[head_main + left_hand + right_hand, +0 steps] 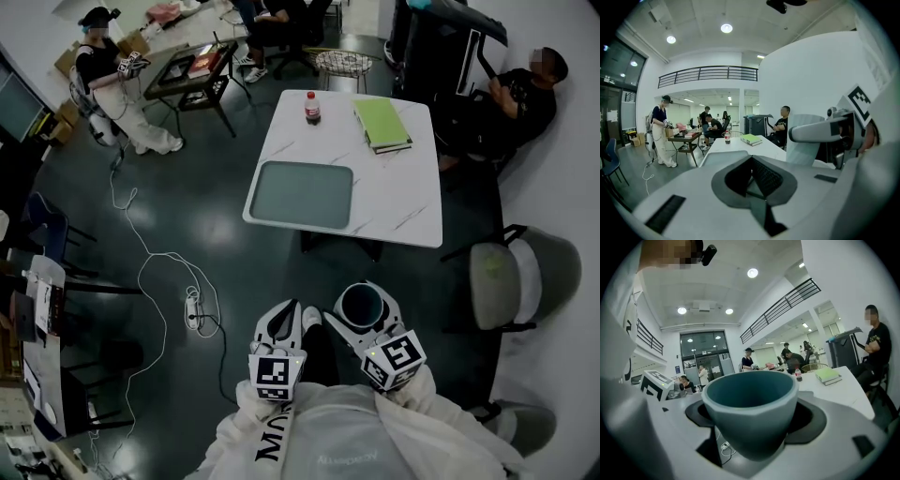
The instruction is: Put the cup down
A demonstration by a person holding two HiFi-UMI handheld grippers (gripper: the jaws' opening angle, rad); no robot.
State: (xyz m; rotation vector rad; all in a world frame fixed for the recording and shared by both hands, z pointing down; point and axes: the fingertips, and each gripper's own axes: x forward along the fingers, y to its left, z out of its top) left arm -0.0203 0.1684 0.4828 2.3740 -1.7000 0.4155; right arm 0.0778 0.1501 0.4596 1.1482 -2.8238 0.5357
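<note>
Two grippers showed low in the head view, close in front of the person. The left gripper had its jaws brought together, the dark pads meeting along a seam with nothing between them; it touched no object.

To its right, the right gripper had its jaws spread wide around the cup, one dark pad pressed on each side of the cup's lower body, so the cup was carried clear of any surface. The cup was a teal, handleless one with a thick pale rim, tapering toward its base. It stood upright with its mouth up, and its inside looked empty.

In the head view the cup hung over the dark floor, on the near side of the white table and not yet over it.

On that table lay a grey tray at the near left. A red-capped bottle stood at the far edge, and a green book lay to the bottle's right.
</note>
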